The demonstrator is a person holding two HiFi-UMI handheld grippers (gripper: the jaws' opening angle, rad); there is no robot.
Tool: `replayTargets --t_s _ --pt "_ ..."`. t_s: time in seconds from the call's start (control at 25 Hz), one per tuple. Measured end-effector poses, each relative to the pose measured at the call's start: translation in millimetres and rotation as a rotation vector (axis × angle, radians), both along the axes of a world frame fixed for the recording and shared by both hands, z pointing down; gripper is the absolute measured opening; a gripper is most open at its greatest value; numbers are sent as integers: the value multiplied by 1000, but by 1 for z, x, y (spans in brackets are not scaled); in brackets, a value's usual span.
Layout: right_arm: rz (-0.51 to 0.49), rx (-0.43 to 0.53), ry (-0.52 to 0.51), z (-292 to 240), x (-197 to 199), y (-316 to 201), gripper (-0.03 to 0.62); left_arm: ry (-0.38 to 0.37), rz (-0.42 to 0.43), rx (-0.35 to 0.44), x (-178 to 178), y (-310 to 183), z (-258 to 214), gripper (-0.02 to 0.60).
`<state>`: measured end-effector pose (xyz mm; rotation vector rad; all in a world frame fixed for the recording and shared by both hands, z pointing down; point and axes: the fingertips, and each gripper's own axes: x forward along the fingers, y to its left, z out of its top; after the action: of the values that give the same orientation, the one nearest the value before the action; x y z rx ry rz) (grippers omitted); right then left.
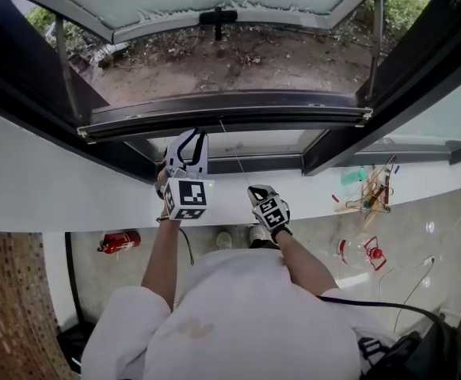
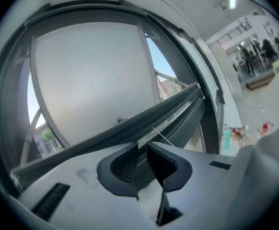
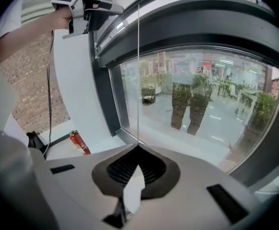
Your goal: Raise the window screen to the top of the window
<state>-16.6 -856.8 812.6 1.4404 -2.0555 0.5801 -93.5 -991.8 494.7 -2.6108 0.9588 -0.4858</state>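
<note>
The window screen's dark bottom bar [image 1: 230, 117] runs across the window frame, and it also shows as the bar [image 2: 106, 133] in the left gripper view. My left gripper [image 1: 197, 135] reaches up to it. Its jaws [image 2: 142, 145] stand slightly apart, open, with the bar's pale lip just at their tips. A thin cord [image 1: 237, 158] drops from the bar to my right gripper [image 1: 254, 188]. That gripper [image 3: 138, 147] is shut on the cord [image 3: 138, 80], and a white tab [image 3: 132, 190] sits between the pads.
A white sill [image 1: 56, 188] lies under the window. A red fire extinguisher [image 1: 120, 242] stands on the floor at the left. Wooden sticks and small items [image 1: 369, 192] lie at the right. Outside, a tilted-open sash with a black handle [image 1: 217, 16] hangs over bare ground.
</note>
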Motion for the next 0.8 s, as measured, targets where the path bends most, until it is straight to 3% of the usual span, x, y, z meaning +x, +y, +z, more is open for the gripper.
replayTargets --t_s 0.12,0.2,0.32,0.8 --pt "-7 24 -5 -3 -3 -3 0 237 -33 -253 -10 4 8 57" --pt "-5 42 5 -9 -4 -4 0 314 -57 -338 -16 8 16 57" --pt "-9 70 27 -16 -4 -7 0 306 -62 -313 -19 17 19 56" --pt "-17 103 40 -27 -7 -8 0 422 -71 -274 -31 26 -2 11"
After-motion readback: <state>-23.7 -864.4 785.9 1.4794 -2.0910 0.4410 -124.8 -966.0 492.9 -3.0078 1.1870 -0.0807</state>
